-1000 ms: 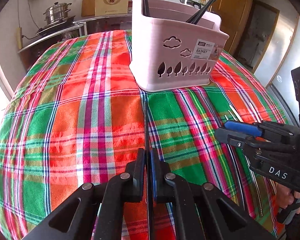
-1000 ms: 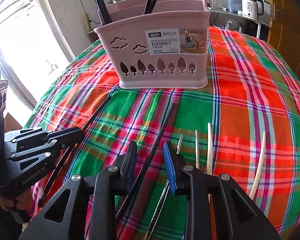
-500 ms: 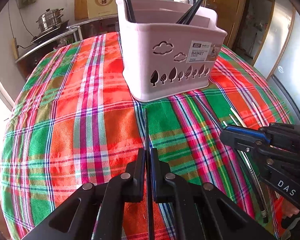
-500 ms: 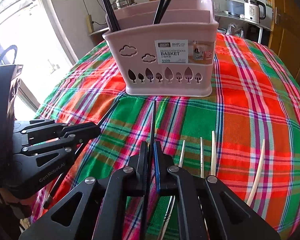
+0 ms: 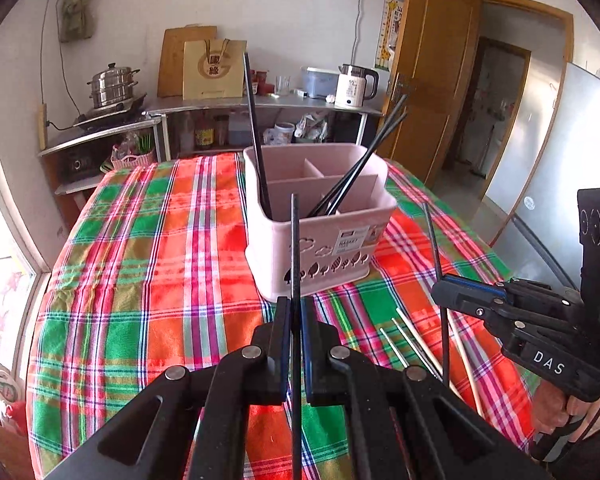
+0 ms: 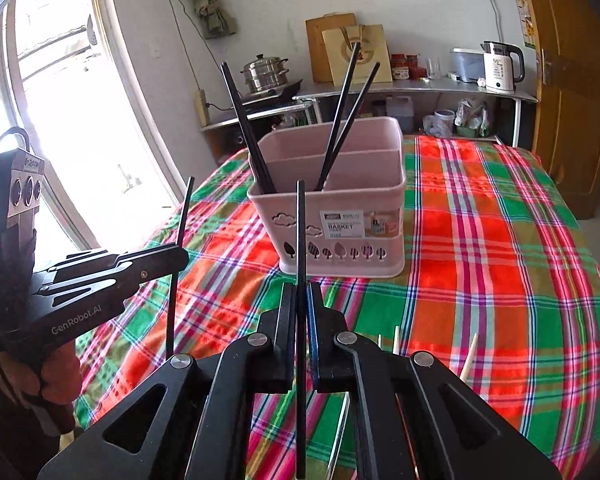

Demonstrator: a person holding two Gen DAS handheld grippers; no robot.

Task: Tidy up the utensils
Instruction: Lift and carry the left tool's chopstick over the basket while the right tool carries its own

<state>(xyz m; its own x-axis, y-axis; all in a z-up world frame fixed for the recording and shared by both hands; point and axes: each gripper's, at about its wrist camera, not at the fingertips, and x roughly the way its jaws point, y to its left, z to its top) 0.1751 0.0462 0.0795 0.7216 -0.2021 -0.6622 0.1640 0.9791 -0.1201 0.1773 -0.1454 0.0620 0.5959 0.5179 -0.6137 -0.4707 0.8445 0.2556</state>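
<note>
- Left wrist view: our left gripper (image 5: 296, 344) is clamped on a black chopstick (image 5: 295, 248), which stands up between the pads in front of the pink basket (image 5: 320, 240). The basket sits in the middle of the tabletop (image 5: 140, 280), nearer the far edge. Our right gripper (image 5: 444, 292), toward the right edge, pinches a second black chopstick (image 5: 434, 248).
- Here we think it is best to keep the stick steep and bring its lower end over the front compartment, where other black chopsticks (image 5: 352, 180) already lean.
- Right wrist view: the right gripper (image 6: 302, 332) is closed tight on its black chopstick (image 6: 301, 232), and the left gripper (image 6: 176, 260) is seen near the left edge.
- We judge that one hand should go first, so the two sticks do not cross above the basket (image 6: 340, 208).
- Pale chopsticks (image 6: 470, 354) lie near the front edge, not yet sorted.
</note>
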